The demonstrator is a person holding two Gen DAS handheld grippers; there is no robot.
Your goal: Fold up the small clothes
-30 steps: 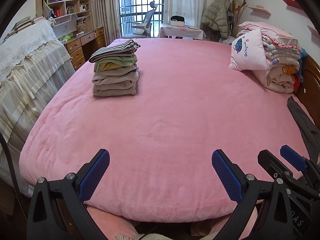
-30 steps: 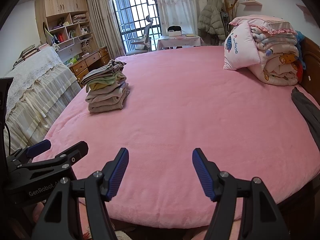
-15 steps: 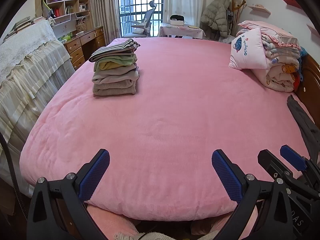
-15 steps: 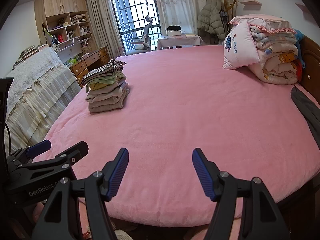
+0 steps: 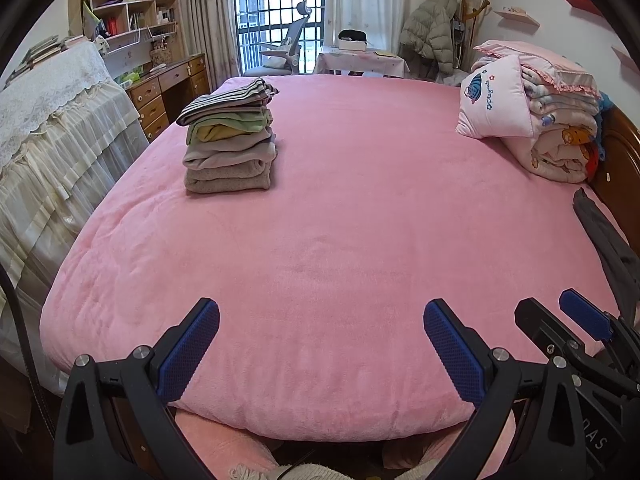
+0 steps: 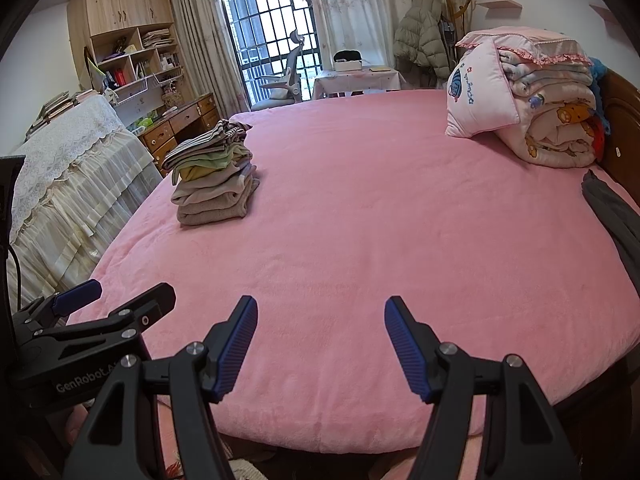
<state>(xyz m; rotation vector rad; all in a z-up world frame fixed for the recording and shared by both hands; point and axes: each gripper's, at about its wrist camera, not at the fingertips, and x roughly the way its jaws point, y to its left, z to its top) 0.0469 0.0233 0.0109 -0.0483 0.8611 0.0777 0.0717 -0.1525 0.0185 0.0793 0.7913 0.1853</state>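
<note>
Hovering side by side at near edge of bed: left gripper (image 5: pixel 322 344) and right gripper (image 6: pixel 320 346), blue-padded jaws spread, nothing between them. Pink plush blanket (image 5: pixel 340 240) bare across middle. Dark grey cloth (image 6: pixel 612 216) at right edge near headboard, possibly unfolded garment left to do, view too partial to tell. Farther left, neat stack of folded small clothes (image 5: pixel 230 140), beige, green, striped on top: most folding looks done. Far right, pile of pink bedding and pillow (image 6: pixel 524 112).

Stack of folded small clothes (image 5: pixel 230 142) on pink fleece-covered bed (image 5: pixel 340 248), far left; pile of folded quilts with pillow (image 5: pixel 532 120) far right; dark grey garment, possibly trousers (image 5: pixel 608 240), along right edge.
</note>
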